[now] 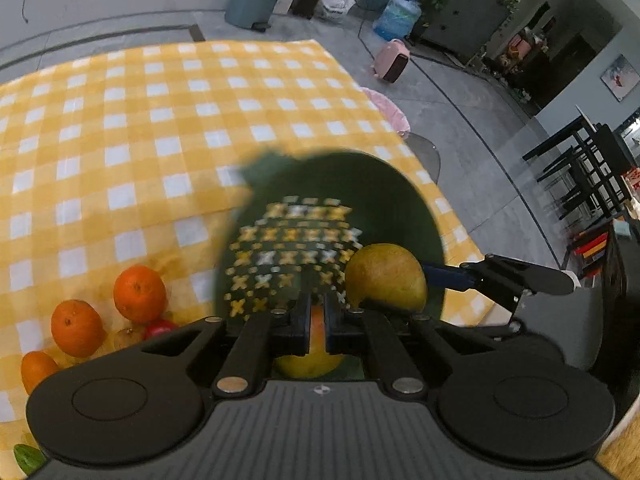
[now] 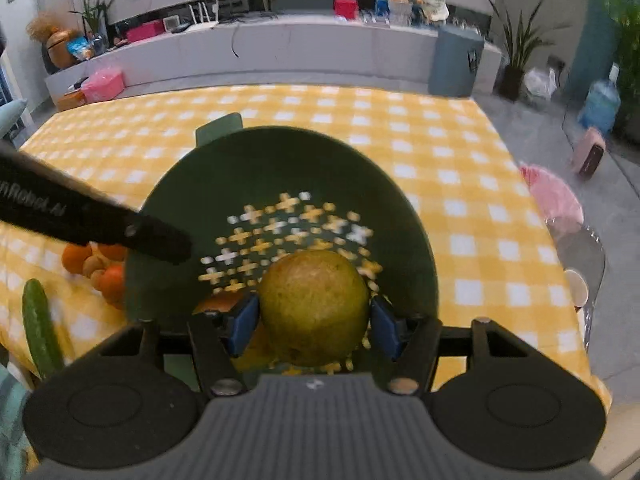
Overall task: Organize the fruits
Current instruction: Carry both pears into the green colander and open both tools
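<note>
A dark green perforated basket (image 2: 224, 168) sits on the yellow checked tablecloth (image 2: 440, 148). My right gripper (image 2: 314, 320) is shut on a large yellow-green fruit (image 2: 314, 304) and holds it over the basket floor. In the left wrist view the same fruit (image 1: 386, 276) shows at right with the right gripper's blue pad (image 1: 448, 276) against it. My left gripper (image 1: 317, 320) is nearly closed over the basket's (image 1: 384, 184) near rim; whether it grips the rim is unclear. An orange-yellow fruit (image 1: 310, 360) lies below its fingers.
Three oranges (image 1: 140, 292) and a small red fruit (image 1: 160, 326) lie left of the basket. A green cucumber (image 2: 38, 328) lies at the table's left edge. A pink item (image 2: 556, 196) and a glass side table (image 2: 580, 248) are off the right edge.
</note>
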Available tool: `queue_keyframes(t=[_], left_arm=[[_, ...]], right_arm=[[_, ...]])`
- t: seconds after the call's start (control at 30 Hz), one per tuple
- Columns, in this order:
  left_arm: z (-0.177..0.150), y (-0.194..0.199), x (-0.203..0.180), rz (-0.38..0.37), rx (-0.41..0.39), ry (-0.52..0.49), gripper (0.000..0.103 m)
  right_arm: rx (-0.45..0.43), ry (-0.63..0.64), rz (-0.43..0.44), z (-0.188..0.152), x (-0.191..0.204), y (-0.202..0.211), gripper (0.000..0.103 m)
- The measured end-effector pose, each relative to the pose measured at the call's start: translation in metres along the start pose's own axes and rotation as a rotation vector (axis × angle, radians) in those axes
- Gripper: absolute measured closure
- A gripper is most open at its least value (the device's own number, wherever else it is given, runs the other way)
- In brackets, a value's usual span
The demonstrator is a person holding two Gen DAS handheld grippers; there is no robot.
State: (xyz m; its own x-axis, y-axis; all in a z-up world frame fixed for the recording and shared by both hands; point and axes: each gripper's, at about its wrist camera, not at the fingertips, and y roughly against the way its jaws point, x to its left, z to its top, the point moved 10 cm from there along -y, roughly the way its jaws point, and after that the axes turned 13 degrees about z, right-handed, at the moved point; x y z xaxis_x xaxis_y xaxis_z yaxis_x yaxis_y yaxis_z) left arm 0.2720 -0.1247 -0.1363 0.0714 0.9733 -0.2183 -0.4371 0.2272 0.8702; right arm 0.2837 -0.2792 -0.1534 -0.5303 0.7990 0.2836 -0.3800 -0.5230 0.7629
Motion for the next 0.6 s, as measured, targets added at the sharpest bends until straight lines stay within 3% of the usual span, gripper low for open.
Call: queue_keyframes(t=[0.37,0.4,0.6], left_arm=[[-0.003,0.009,0.016,-0.012,-0.04,0.026,0.094],[-0.001,0.01,0.017,-0.007,-0.049,0.024,0.089],[-0.004,0.028,0.029,0.106,-0.08,-0.014,0.076]], right_arm=[[0.03,-0.014,0.008,0.007,-0.007,-0.012,0.045],[0.037,-0.01,0.008,0.007,-0.007,-0.013,0.045],[0.159,0.109,-0.046,0.004,0.0,-0.029,0.045]])
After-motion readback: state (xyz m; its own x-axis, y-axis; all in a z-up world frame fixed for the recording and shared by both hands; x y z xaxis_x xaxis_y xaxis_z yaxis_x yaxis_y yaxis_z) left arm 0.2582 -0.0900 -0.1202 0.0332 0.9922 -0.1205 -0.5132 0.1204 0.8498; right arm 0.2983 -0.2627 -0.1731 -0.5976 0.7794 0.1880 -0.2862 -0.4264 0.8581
